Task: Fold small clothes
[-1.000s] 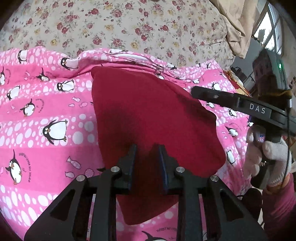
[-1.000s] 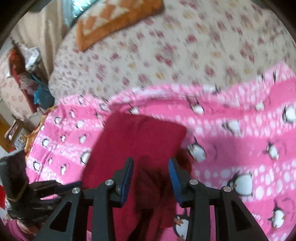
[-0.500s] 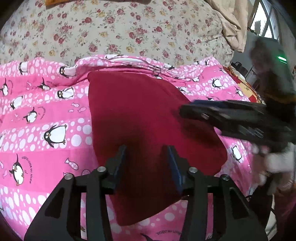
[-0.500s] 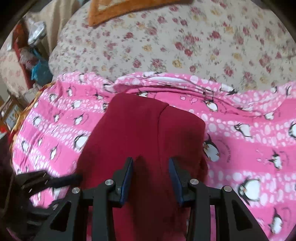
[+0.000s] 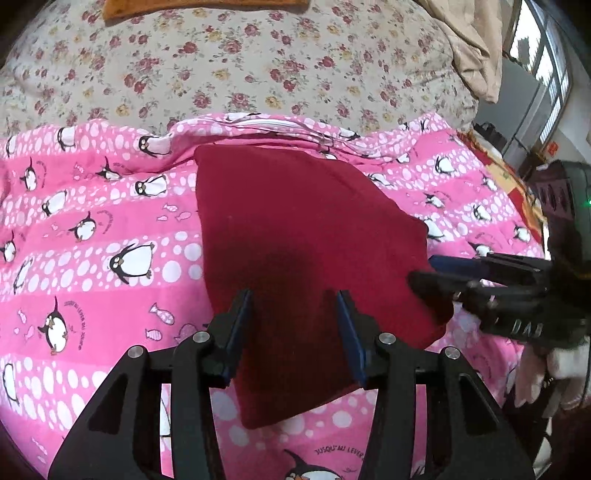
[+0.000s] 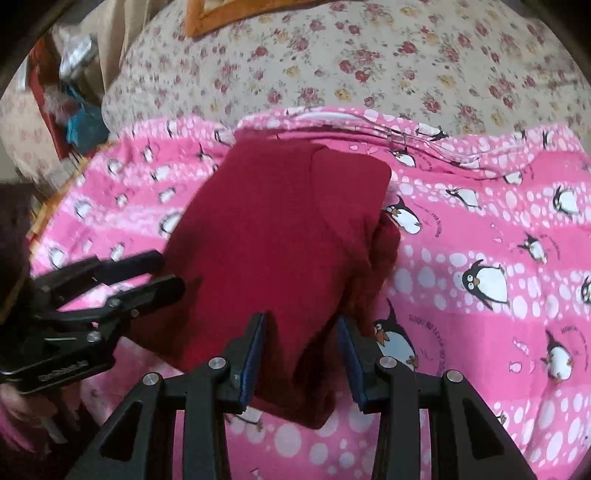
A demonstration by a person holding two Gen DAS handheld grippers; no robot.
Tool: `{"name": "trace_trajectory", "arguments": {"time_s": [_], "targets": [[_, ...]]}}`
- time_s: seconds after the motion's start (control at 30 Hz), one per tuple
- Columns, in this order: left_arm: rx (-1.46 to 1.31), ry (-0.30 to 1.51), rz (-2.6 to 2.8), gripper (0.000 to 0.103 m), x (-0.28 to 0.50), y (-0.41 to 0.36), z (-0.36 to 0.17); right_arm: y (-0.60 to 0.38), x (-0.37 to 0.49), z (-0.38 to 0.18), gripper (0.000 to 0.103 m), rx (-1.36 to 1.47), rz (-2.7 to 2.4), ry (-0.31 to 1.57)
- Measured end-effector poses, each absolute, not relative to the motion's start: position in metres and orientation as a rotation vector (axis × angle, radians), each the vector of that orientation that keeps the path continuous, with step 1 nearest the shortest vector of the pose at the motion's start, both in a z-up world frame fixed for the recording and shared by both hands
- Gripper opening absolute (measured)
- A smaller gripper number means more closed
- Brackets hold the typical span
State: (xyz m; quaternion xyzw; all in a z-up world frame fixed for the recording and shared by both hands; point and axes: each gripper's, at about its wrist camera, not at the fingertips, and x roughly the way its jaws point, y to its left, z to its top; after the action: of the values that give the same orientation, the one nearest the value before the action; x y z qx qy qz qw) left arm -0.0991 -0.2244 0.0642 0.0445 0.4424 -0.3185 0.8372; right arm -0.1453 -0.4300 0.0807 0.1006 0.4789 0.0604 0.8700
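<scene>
A dark red garment (image 5: 306, 236) lies folded on the pink penguin blanket (image 5: 92, 240). It also shows in the right wrist view (image 6: 280, 236), with a folded layer on top and a bunched edge on its right side. My left gripper (image 5: 294, 301) is open and empty, hovering over the garment's near part. My right gripper (image 6: 301, 325) is open and empty above the garment's near edge. The right gripper shows at the right of the left wrist view (image 5: 436, 273), by the garment's right corner. The left gripper shows at the left of the right wrist view (image 6: 162, 273).
A floral bedspread (image 5: 240, 66) covers the bed beyond the blanket. An orange cloth (image 6: 229, 11) lies at the far edge. Beige fabric (image 5: 469, 48) hangs at the far right by a window. Clutter (image 6: 74, 107) stands off the bed's left side.
My left gripper has opened wider and let go of the garment. My right gripper has drawn back from over the garment to its right corner. The garment lies still.
</scene>
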Motion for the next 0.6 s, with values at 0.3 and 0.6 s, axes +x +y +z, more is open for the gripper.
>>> {"name": "trace_trajectory", "arguments": {"time_s": [0.3, 0.6], "targets": [[-0.260, 1.036, -0.797, 0.078, -0.053, -0.199, 0.058, -0.477, -0.120, 0.056, 0.075, 0.526, 0.205, 0.959], [-0.398, 1.154, -0.799, 0.090, -0.010, -0.200, 0.014, -0.476, -0.078, 0.026, 0.090, 0.595, 0.321, 0.969]]}}
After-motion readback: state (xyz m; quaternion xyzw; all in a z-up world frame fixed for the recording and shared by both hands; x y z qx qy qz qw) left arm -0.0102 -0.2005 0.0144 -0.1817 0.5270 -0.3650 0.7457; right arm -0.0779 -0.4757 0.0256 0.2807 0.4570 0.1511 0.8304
